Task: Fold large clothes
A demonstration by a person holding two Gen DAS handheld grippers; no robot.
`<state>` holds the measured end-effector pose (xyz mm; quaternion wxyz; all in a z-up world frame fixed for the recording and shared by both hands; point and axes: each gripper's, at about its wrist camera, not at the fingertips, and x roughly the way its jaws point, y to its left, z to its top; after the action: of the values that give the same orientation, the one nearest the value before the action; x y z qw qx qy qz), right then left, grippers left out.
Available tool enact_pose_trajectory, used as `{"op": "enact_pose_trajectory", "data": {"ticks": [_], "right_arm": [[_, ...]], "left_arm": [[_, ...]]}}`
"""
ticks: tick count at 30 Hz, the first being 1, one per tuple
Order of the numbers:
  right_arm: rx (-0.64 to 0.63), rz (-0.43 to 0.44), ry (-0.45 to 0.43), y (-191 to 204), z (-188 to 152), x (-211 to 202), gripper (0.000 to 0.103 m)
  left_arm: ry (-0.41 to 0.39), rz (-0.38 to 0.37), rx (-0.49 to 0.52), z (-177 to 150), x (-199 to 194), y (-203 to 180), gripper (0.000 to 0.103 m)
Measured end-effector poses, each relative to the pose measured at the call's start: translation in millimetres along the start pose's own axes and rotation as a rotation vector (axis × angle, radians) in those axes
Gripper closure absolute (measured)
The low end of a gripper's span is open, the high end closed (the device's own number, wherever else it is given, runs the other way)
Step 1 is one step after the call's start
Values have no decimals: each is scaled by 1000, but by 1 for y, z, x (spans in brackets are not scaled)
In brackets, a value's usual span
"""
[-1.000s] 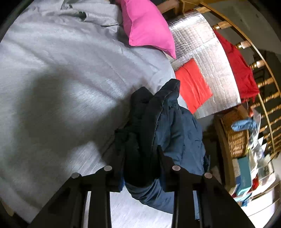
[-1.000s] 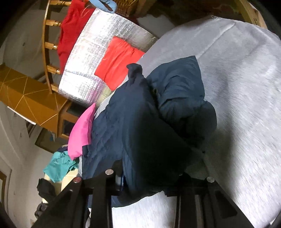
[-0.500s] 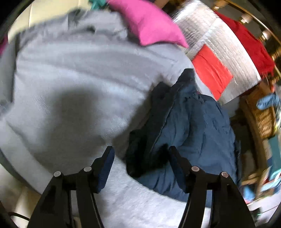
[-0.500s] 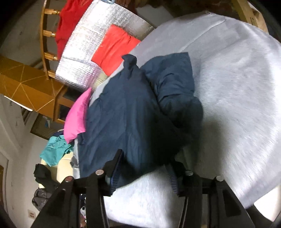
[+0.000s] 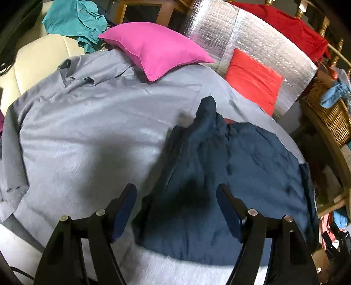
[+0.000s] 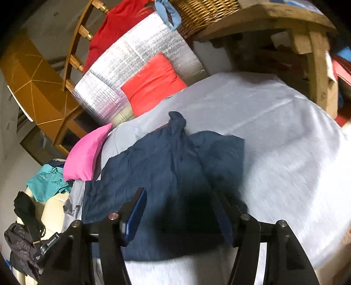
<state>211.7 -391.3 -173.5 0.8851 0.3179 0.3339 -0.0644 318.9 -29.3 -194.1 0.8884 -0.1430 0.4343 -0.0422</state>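
A dark navy padded garment (image 5: 221,175) lies folded in a rumpled heap on the grey sheet (image 5: 76,136). It also fills the lower middle of the right wrist view (image 6: 166,175). My left gripper (image 5: 176,198) hovers above its near edge, jaws opening, with the cloth lying below them and not pinched. My right gripper (image 6: 178,205) hangs over the garment's other side, jaws also opening, pads clear of the fabric.
A pink cushion (image 5: 151,50) and a red cushion (image 5: 252,81) lean at the sheet's far edge against a silver foil panel (image 5: 248,41). A wicker basket (image 5: 329,109) stands to the right, teal clothing (image 5: 74,19) on a cream seat to the left.
Both grippers let go of the navy garment, spread their jaws and rose away from it. The garment dropped flat onto the sheet.
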Motion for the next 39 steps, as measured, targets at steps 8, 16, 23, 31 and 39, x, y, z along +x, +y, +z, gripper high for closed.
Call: {"op": "enact_pose_trajectory", "data": {"ticks": [8, 16, 23, 31, 39], "right_arm": [[-41, -120, 112, 16, 15, 83, 73], [67, -163, 108, -16, 28, 96, 92], [114, -134, 178, -16, 47, 99, 87], [128, -118, 126, 9, 99, 135, 31], [56, -229, 192, 18, 100, 195, 75]], "left_arm": [[98, 74, -33, -2, 61, 7, 20], [60, 135, 74, 10, 65, 3, 17], [144, 72, -51, 11, 87, 25, 5], [236, 28, -10, 16, 95, 21, 2], [123, -131, -5, 53, 63, 18, 2]]}}
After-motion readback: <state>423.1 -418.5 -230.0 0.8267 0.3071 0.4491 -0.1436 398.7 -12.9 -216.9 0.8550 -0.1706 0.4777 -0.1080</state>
